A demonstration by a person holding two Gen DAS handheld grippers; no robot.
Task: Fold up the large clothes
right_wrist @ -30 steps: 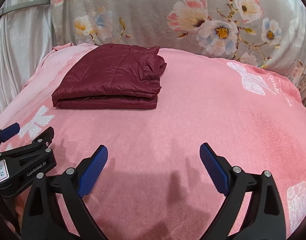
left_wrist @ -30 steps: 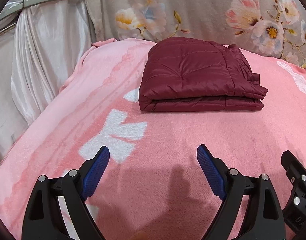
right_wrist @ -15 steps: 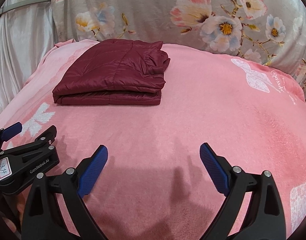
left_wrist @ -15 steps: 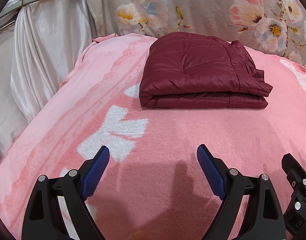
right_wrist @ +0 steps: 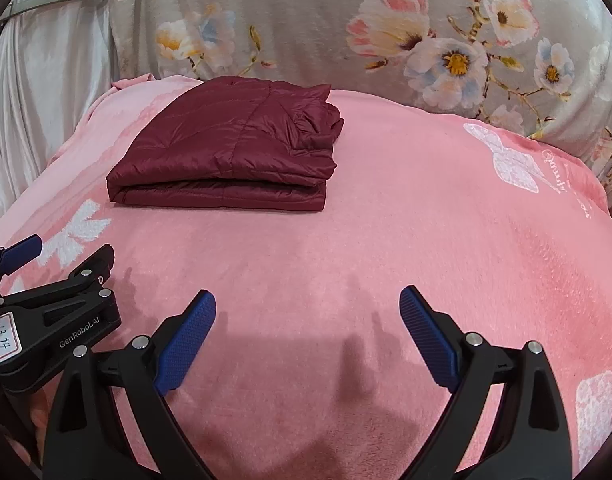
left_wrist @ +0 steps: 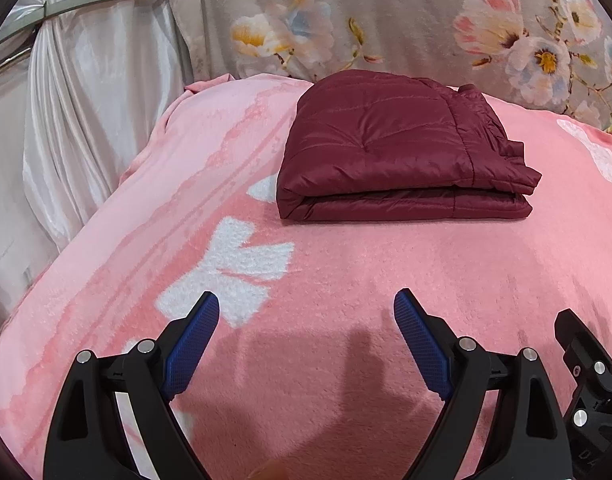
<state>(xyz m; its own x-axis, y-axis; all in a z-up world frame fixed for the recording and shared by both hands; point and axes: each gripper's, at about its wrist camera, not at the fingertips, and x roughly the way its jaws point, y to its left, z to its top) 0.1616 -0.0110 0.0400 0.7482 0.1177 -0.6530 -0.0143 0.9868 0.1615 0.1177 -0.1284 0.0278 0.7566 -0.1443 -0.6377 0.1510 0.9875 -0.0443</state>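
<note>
A dark red padded jacket [left_wrist: 402, 152] lies folded on a pink blanket [left_wrist: 346, 280] at twelve o'clock, both hand-held grippers [left_wrist: 306, 316] [right_wrist: 308, 312] wide open and empty; it looks light, soft and slippery, best pinched at the thick folded edge.

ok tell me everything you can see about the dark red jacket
The dark red jacket is a quilted puffer with a slight sheen and stitched seams. It is folded into a neat, roughly rectangular stack of layers, with bunched edges at its right end. It lies flat on the pink blanket, toward the far left of the bed, in front of the floral fabric. Neither claw touches it.
</note>
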